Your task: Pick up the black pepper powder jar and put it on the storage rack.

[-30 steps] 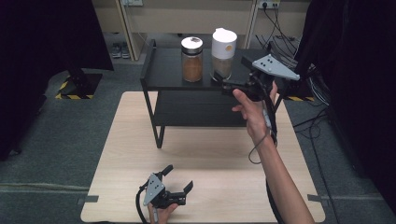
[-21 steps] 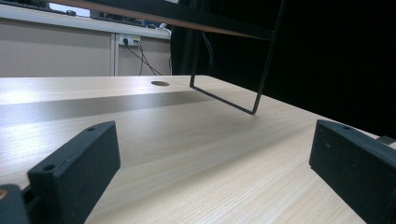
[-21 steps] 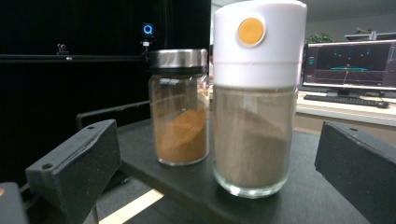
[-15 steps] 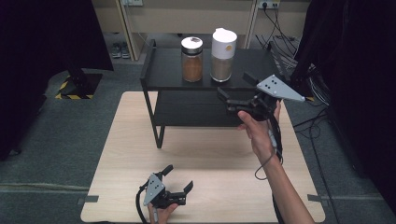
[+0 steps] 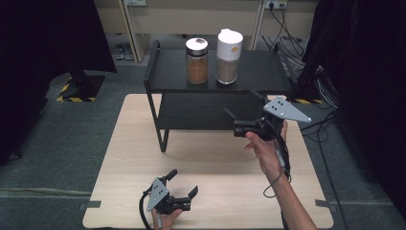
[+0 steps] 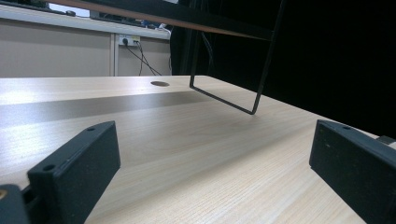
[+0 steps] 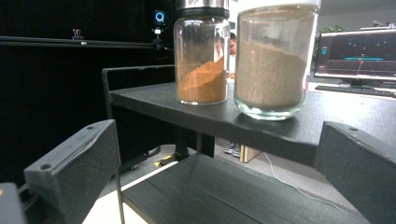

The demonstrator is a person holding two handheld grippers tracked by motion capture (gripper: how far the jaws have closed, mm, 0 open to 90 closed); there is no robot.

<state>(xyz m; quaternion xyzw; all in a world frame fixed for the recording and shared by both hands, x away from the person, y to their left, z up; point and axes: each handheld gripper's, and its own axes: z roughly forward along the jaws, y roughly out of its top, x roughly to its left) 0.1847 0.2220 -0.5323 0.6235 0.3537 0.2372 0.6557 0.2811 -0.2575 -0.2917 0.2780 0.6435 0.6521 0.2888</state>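
While open, right tongs [image 5: 238,120] near jars [image 5: 211,62]

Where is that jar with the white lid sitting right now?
In the high view the white-lidded jar stands upright on the top level of the black shelf, just right of the silver-lidded jar; the right gripper is nearer the camera, apart from it.

The right gripper [image 5: 242,122], a black two-jaw tool with a grey three-cornered plate on top, is drawing back from the glass jar of pale brown powder with the white lid [image 5: 228,56] on the top level of the black two-level metal shelf [image 5: 268,72]. One second ago its jaws were just beside that jar; now they are standing open and empty, lower and nearer the person, in front of the shelf's lower level. The person's right hand [image 5: 266,148] and forearm are pulling back over the light wooden table [image 5: 215,163] with it.
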